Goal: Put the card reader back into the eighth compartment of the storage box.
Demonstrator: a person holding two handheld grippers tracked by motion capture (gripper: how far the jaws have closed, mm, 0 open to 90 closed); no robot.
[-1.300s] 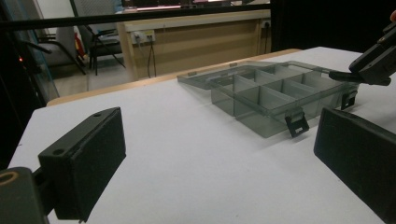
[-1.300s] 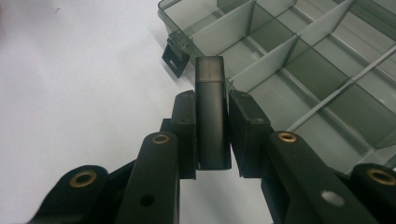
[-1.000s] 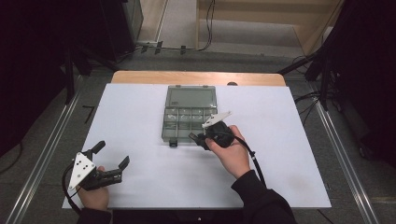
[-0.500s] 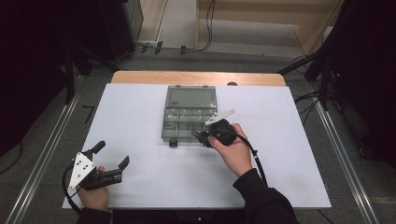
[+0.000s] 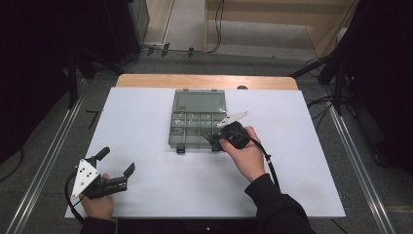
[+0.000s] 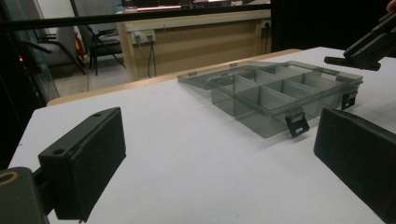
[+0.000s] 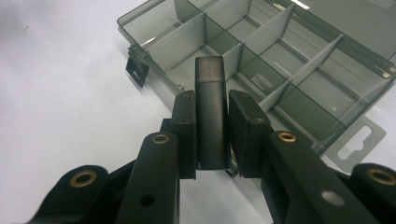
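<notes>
Right gripper view: right gripper (image 7: 212, 135) pinching dark block (image 7: 211, 116) over organizer box (image 7: 299, 79); lower squarely into compartment. Left gripper (image 5: 116, 171) spread, seven o'clock.

Compartment box (image 5: 195, 130) sat mid-counter (image 5: 146, 112), toward the far edge, lid (image 5: 200, 101) open and lying flat behind it. Right gripper (image 5: 213, 140) was at the box's near-right corner, a small block (image 7: 211, 112) between its fingers (image 7: 183, 126), over the front compartments. Left gripper (image 5: 117, 165) was at the counter's near-left corner, well apart from the box.
</notes>
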